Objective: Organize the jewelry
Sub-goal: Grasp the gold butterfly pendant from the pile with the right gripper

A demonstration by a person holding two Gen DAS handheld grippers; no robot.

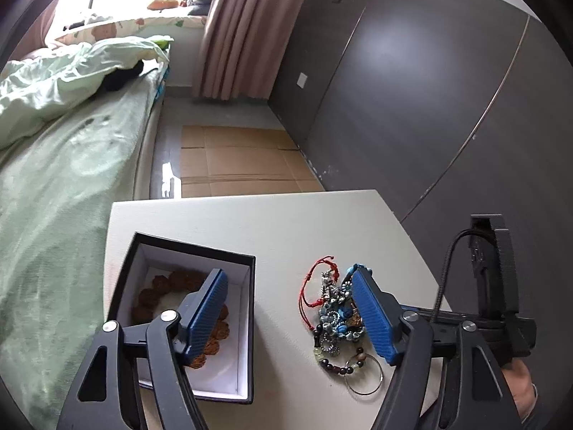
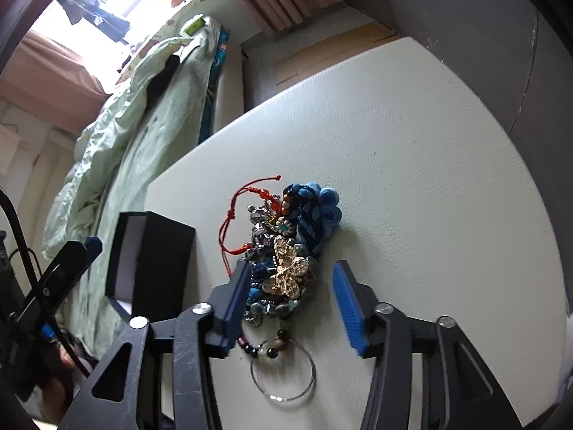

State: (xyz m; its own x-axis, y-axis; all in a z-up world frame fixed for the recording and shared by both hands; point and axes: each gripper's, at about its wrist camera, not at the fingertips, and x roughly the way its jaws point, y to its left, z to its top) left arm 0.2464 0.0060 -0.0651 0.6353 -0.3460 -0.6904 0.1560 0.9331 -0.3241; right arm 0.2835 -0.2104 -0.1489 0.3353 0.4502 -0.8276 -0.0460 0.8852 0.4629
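A tangled jewelry pile point(image 1: 335, 317) point(image 2: 286, 243) lies on the white table point(image 1: 286, 222) point(image 2: 429, 179). It holds a red cord bracelet point(image 2: 232, 215), blue knotted pieces, a gold butterfly point(image 2: 286, 276) and a wire hoop point(image 2: 283, 372). Left of it stands an open black box point(image 1: 195, 246) point(image 2: 161, 261) with a brown bead bracelet point(image 1: 161, 286) inside. My left gripper point(image 1: 292, 317) is open, one finger over the box and the other at the pile's right side. My right gripper point(image 2: 292, 302) is open astride the pile's near end. Its left pad point(image 2: 236, 297) sits against the beads and its right pad stands apart.
A bed with a green blanket point(image 1: 53, 197) runs along the table's left side. Dark wardrobe doors point(image 1: 412, 89) stand to the right. Flat cardboard point(image 1: 232, 157) lies on the floor beyond the table. A hand point(image 1: 519, 383) holds the other gripper's handle at lower right.
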